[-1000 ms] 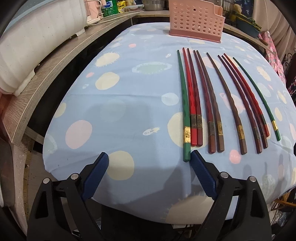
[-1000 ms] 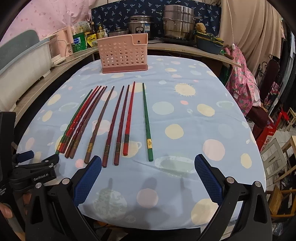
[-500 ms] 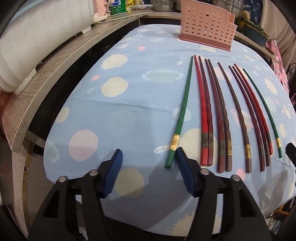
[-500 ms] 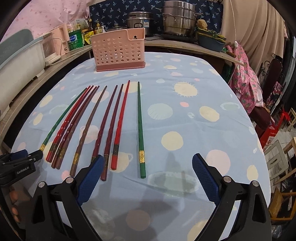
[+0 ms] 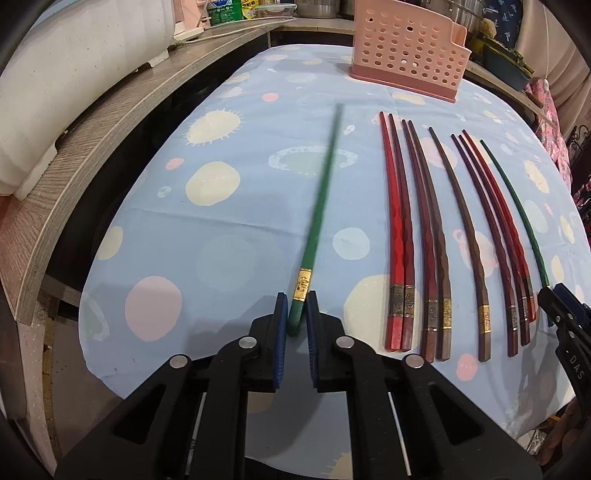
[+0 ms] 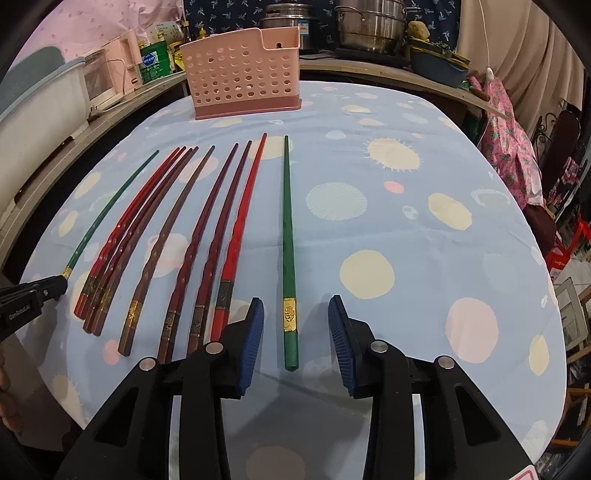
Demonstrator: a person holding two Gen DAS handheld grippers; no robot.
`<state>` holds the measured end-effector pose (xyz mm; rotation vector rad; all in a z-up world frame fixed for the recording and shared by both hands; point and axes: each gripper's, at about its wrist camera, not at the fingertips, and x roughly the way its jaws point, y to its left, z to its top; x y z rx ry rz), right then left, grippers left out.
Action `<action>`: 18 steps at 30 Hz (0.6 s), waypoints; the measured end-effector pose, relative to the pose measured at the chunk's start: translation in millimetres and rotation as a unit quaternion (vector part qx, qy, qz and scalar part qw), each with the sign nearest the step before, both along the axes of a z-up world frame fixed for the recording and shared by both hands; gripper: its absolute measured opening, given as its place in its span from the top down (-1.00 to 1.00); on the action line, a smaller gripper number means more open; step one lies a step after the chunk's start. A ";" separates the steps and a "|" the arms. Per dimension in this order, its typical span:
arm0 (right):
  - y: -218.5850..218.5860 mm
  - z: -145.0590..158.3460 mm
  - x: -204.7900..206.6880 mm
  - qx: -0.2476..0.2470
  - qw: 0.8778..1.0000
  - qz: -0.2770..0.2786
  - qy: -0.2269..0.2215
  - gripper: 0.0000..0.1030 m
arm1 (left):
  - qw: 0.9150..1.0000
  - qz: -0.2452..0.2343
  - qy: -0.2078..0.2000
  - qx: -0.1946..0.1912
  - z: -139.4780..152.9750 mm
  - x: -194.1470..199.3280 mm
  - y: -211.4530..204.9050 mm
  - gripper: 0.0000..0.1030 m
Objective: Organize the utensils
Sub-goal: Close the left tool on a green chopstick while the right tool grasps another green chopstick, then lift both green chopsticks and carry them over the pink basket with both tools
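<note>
At the near edge of the table (image 5: 229, 206), covered by a pale blue cloth with coloured spots, the left gripper (image 5: 294, 317) is clenched on the butt of a green chopstick (image 5: 320, 192). Its blue pads (image 5: 281, 321) press on the stick just below the gold band. The stick points away toward the far edge, blurred along its thin end and swung clear of the other sticks.

Also at the near edge, farther toward the right-hand side of the table, the right gripper (image 6: 295, 332) is closing. A second green chopstick (image 6: 287, 243) lies flat on the cloth between its blue pads (image 6: 253, 332), and there is a gap on each side of the stick, so they do not press on it.

Between the two green sticks lies a row of red and brown chopsticks (image 5: 436, 236), butts toward the near edge and tips toward the far edge. Some lie touching in pairs, and one brown stick lies alone in the middle of the row.

Beyond the tips, at the far edge of the table, a pink perforated utensil holder (image 6: 243, 74) stands upright, well apart from the sticks.

Behind the table a wooden counter (image 5: 122, 107) carries steel pots (image 6: 369, 22) and jars.
</note>
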<state>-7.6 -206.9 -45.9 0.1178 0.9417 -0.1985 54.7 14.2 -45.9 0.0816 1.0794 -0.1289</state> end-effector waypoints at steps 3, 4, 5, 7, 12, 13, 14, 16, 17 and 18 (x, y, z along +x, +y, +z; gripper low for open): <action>-3.5 4.3 0.9 0.011 1.000 0.001 0.002 0.87 | 1.000 0.005 0.001 -0.013 5.7 1.2 3.7 0.87; -3.9 8.0 0.8 0.012 1.000 0.002 -0.001 0.87 | 1.000 0.006 -0.002 -0.014 8.9 0.9 4.5 0.87; -3.9 12.8 0.1 0.011 1.000 0.003 -0.005 0.87 | 1.000 0.006 -0.005 -0.016 12.9 1.1 5.2 0.87; -4.3 24.3 -0.1 0.012 1.000 0.006 -0.016 0.87 | 1.000 0.006 -0.012 -0.020 22.7 1.4 7.1 0.87; -6.8 65.1 3.0 0.009 0.998 0.009 -0.054 0.87 | 0.998 0.007 -0.043 -0.036 56.3 5.1 12.0 0.87; -7.3 73.2 4.7 0.006 0.998 0.009 -0.062 0.87 | 0.998 0.008 -0.051 -0.039 64.2 6.9 13.8 0.87; -8.5 81.4 6.5 0.007 0.998 0.010 -0.069 0.87 | 0.997 0.009 -0.055 -0.043 71.4 9.3 15.5 0.87; -10.7 97.1 10.4 0.006 0.996 0.010 -0.086 0.87 | 0.996 0.010 -0.067 -0.051 85.9 14.1 19.2 0.87; -11.8 104.7 13.0 0.004 0.996 0.010 -0.093 0.87 | 0.996 0.011 -0.074 -0.052 92.9 16.1 21.4 0.87; -13.2 112.1 16.4 0.003 0.995 0.010 -0.099 0.87 | 0.995 0.013 -0.080 -0.054 99.7 19.1 23.3 0.87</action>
